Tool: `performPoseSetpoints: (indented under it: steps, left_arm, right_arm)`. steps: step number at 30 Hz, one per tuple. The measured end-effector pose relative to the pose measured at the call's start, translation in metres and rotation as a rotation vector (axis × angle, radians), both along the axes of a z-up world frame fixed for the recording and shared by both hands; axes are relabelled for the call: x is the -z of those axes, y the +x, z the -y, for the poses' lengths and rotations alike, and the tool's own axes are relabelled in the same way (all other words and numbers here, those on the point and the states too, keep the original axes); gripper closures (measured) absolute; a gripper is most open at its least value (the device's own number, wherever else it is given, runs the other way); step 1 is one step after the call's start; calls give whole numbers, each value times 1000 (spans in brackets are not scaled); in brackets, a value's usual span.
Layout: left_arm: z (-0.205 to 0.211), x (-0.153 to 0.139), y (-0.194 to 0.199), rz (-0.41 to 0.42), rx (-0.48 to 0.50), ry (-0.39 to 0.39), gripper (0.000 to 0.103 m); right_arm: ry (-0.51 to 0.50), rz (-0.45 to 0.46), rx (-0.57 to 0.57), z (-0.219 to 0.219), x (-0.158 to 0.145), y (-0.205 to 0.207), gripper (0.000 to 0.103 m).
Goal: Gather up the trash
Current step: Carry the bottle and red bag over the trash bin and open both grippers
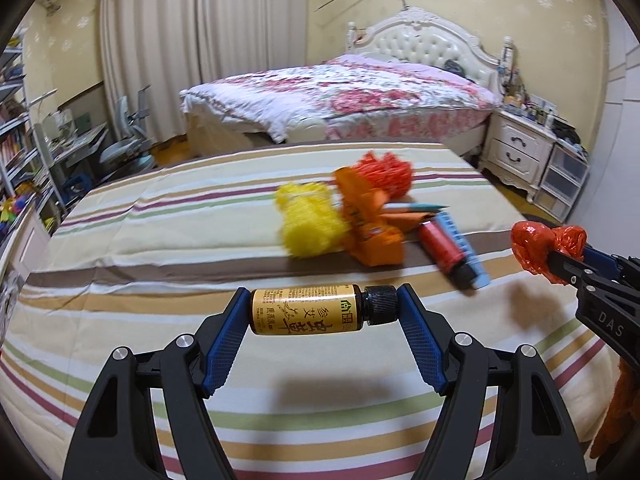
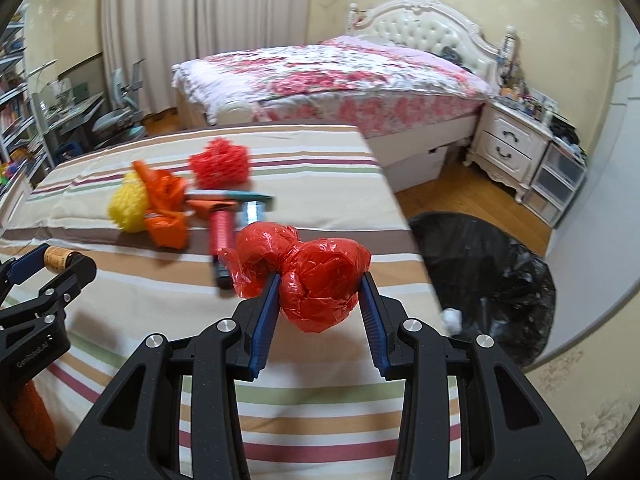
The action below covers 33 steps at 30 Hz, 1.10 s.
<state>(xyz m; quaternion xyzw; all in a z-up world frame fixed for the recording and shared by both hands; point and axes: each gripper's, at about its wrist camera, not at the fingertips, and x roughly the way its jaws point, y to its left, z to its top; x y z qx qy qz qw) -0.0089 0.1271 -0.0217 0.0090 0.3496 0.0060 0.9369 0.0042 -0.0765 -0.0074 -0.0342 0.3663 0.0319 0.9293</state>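
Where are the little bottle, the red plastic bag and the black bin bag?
bottle [image 1: 306, 311]: left wrist view, on its yellow label.
red plastic bag [image 2: 316, 280]: right wrist view, on its crumpled middle.
black bin bag [image 2: 480, 264]: right wrist view, on its dark inside.

Near strip of striped bedspread [image 1: 120, 240]: bare cloth under and ahead of both grippers, open passage.
Centre of bedspread: blocked by a touching cluster of yellow mesh ball [image 1: 308, 224], crumpled orange paper carton [image 1: 368, 224], red mesh ball [image 1: 384, 172], red cylindrical bottle [image 1: 440, 248] and light blue box [image 1: 464, 248].
Right edge: black-lined trash bin [image 2: 488, 272] on the floor just beside the bed, mouth open from above.
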Motion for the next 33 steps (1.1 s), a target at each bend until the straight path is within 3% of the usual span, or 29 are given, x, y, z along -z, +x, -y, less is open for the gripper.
performPoseSetpoints:
  steps: [17, 33]
  left_arm:
    - [163, -10, 52, 46, 290, 7, 31]
    - [244, 16, 107, -4, 364, 90, 31]
  right_arm:
    - [-6, 21, 320, 146, 8, 21, 64]
    - [48, 0, 417, 200, 32, 56, 64]
